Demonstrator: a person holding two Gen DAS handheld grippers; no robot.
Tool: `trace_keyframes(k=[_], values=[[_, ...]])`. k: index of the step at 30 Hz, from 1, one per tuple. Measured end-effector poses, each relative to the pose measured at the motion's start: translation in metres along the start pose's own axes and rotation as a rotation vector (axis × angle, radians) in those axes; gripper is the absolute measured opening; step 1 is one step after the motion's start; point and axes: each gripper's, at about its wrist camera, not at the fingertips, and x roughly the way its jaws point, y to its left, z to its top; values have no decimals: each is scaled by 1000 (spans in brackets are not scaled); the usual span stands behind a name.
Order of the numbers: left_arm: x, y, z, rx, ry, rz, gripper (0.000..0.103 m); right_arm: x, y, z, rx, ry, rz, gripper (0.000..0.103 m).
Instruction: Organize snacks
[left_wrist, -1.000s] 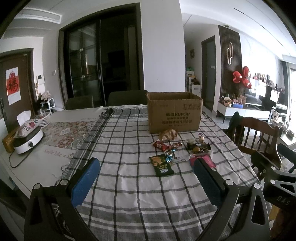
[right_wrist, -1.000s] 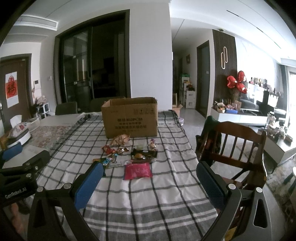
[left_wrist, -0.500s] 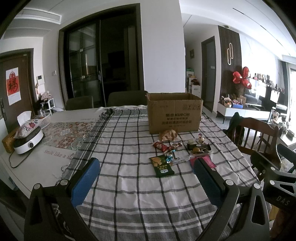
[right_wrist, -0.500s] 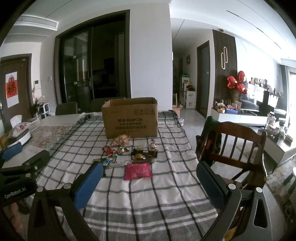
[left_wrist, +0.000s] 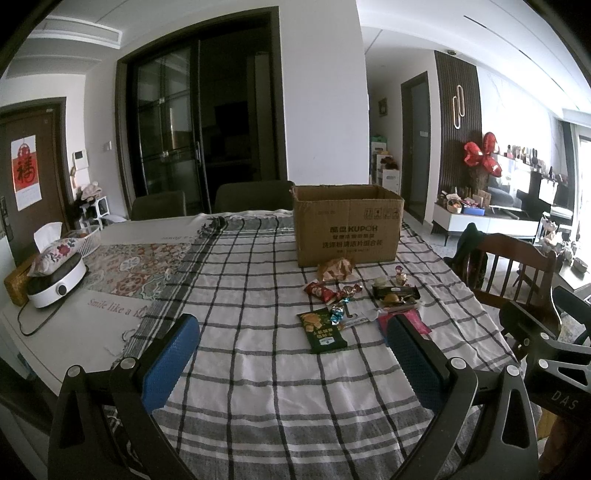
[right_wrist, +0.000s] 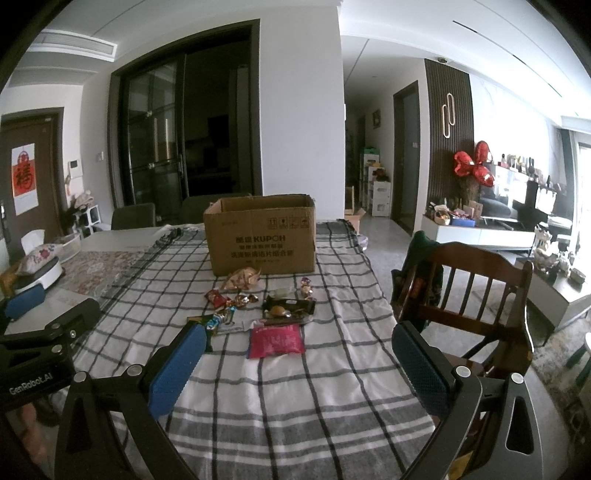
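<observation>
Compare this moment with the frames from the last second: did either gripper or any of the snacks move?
Nothing visibly changed. The left gripper and the right gripper hang open and empty over the checked tablecloth, short of the snacks. The green packet, the pink packet and the cardboard box lie where they were.

This is a home, an open dining and living room. A long table (left_wrist: 258, 369) with a checked cloth stands among wooden and padded chairs. A red paper charm (left_wrist: 25, 173) hangs on the entrance door, heart balloons (right_wrist: 474, 166) decorate the wall, and a low white sideboard (right_wrist: 487, 240) carries small ornaments.
</observation>
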Motion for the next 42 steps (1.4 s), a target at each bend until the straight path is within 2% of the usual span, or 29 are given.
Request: trace_keyframes(k=[21,31,42], values=[[0,-2,0,2,4,-9,103,0,2,2,0,11,3,102],[25,-5,2,24,35,-1,103,33,3,-4,-5,77,39,102],[84,-12,3,21,109,-23,85,91,3,-5,4,161,52,102]])
